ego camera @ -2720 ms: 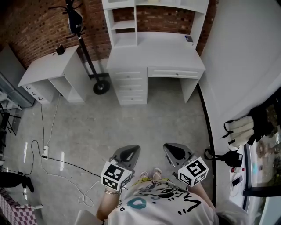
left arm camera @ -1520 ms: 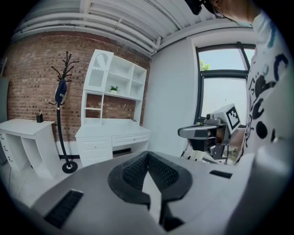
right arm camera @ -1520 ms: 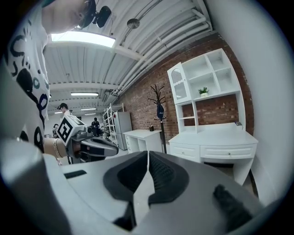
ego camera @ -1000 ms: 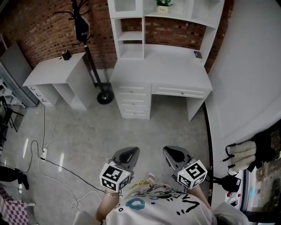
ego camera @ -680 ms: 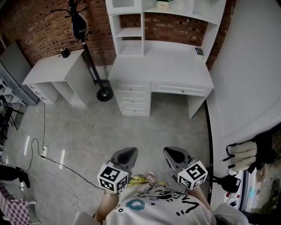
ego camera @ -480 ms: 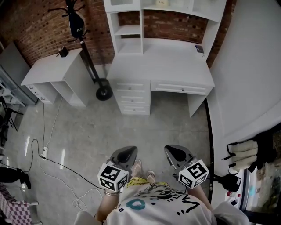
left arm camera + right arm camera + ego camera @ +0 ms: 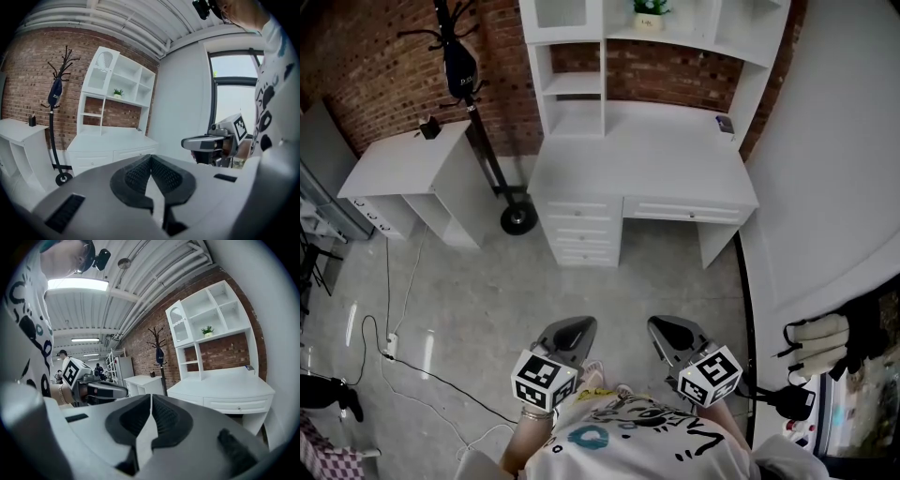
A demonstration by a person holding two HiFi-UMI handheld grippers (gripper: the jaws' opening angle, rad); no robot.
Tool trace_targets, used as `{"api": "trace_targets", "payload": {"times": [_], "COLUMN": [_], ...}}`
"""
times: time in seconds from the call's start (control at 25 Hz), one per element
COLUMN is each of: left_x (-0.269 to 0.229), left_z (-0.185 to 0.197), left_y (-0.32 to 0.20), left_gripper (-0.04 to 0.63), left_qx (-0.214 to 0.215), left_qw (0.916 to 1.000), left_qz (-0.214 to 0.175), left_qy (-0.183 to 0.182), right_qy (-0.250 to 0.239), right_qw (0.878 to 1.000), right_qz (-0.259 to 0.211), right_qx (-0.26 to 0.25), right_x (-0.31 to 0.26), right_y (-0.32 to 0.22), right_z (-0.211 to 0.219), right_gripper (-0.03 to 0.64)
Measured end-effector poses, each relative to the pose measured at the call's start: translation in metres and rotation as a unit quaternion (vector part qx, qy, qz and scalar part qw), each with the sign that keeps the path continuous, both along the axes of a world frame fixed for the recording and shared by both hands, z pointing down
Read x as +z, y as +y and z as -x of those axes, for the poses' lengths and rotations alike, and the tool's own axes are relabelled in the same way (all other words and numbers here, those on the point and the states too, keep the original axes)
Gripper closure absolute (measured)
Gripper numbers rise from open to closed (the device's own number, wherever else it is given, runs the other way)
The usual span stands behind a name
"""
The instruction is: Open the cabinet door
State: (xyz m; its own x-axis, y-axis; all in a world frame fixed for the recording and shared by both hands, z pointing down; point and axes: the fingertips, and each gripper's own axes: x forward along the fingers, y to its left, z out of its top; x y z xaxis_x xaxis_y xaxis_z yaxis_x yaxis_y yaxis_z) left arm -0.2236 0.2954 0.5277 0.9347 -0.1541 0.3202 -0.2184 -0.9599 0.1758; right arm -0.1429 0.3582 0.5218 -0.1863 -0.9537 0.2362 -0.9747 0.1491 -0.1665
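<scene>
A white desk [image 7: 642, 155] with a shelf hutch [image 7: 572, 84] stands against the brick wall, well ahead of me across the floor. The hutch's top left compartment has an arched glass cabinet door [image 7: 104, 65], also seen in the right gripper view [image 7: 177, 322], and it is closed. My left gripper [image 7: 572, 330] and right gripper [image 7: 667, 328] are held side by side close to my body, pointing toward the desk. Each is shut with nothing between its jaws, as the left gripper [image 7: 151, 159] and the right gripper [image 7: 151, 399] show in their own views.
A black coat stand [image 7: 455, 56] on a round base stands left of the desk. Further left is a low white side desk [image 7: 403, 159]. A black cable [image 7: 394, 347] trails over the grey floor at the left. A curved white wall [image 7: 834, 141] closes the right side.
The desk and hutch have shifted slightly in the head view as I step toward them. Both grippers travel along in front of my body and stay shut.
</scene>
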Motion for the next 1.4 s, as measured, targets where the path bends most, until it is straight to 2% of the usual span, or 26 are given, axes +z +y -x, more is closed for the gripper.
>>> {"api": "trace_targets", "payload": {"times": [0.44,0.92,1.2,1.4], "left_x": [-0.004,0.015,0.024,0.026], "left_z": [-0.001,0.006,-0.001,-0.024], "left_y": [-0.073,-0.128,-0.147,-0.155], "left_gripper": [0.581,0.581,0.581,0.581], "left_qx": [0.008,0.010,-0.005,-0.012], "left_qw": [1.0000,0.9999,0.9998,0.9997], "left_qz": [-0.004,0.010,0.019,0.020], "left_qy": [0.004,-0.006,-0.009,-0.007], "right_qy": [0.001,-0.005,-0.008,-0.009], "right_qw": [1.000,1.000,1.000,1.000], "right_qz": [-0.008,0.002,0.016,0.011], "right_qx": [0.013,0.018,0.022,0.014], "right_x": [-0.011,-0.005,0.000,0.006], "right_y": [-0.069,-0.122,-0.135,-0.149], "right_z": [-0.001,0.007,-0.011,-0.036], "right_gripper": [0.588,0.588,0.588,0.588]}}
